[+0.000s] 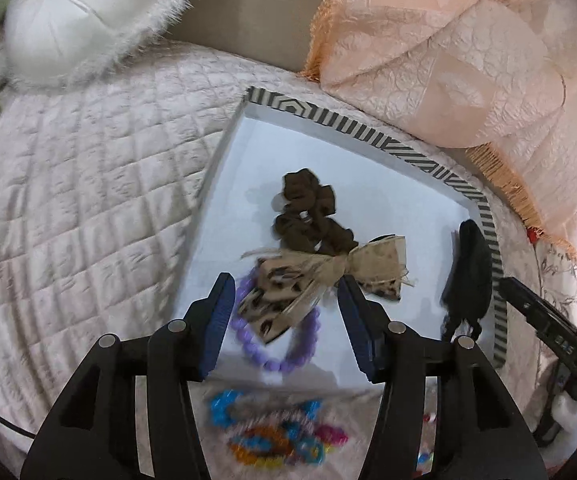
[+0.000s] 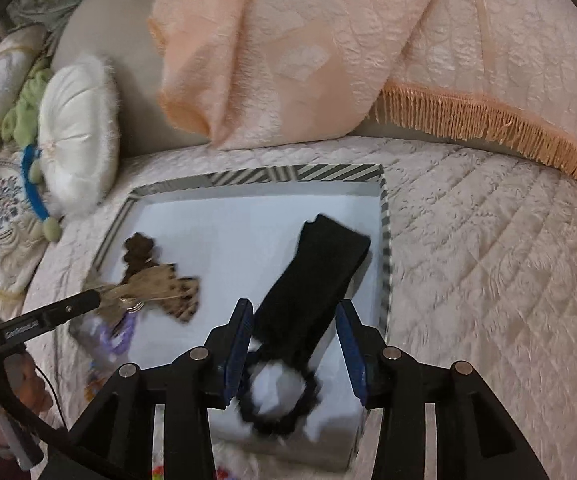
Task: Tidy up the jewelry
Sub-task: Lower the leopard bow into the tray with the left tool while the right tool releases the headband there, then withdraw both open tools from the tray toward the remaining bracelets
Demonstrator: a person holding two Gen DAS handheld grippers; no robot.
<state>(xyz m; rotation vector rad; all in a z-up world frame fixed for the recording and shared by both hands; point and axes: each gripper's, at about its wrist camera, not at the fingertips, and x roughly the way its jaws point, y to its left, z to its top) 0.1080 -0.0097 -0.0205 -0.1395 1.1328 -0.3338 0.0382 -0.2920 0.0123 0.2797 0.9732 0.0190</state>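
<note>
Inside the striped-rim tray (image 1: 372,130), a frayed leopard-print bow (image 1: 308,280) overlapped purple beads (image 1: 284,360); both the left gripper (image 1: 286,312) and right gripper (image 2: 294,328) gaped wide, empty.

A tray (image 1: 376,130) sits on a quilt (image 1: 88,200). In it, a scrunchie (image 1: 308,212) lies behind a bow (image 1: 320,276), which rests on a bead bracelet (image 1: 284,356); a headband (image 2: 316,276) lies to their right.

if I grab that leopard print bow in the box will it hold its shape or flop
The leopard print bow is thin ribbon with frayed ends, so probably light and floppy. It overlaps the purple bead bracelet, which might drag along.
</note>
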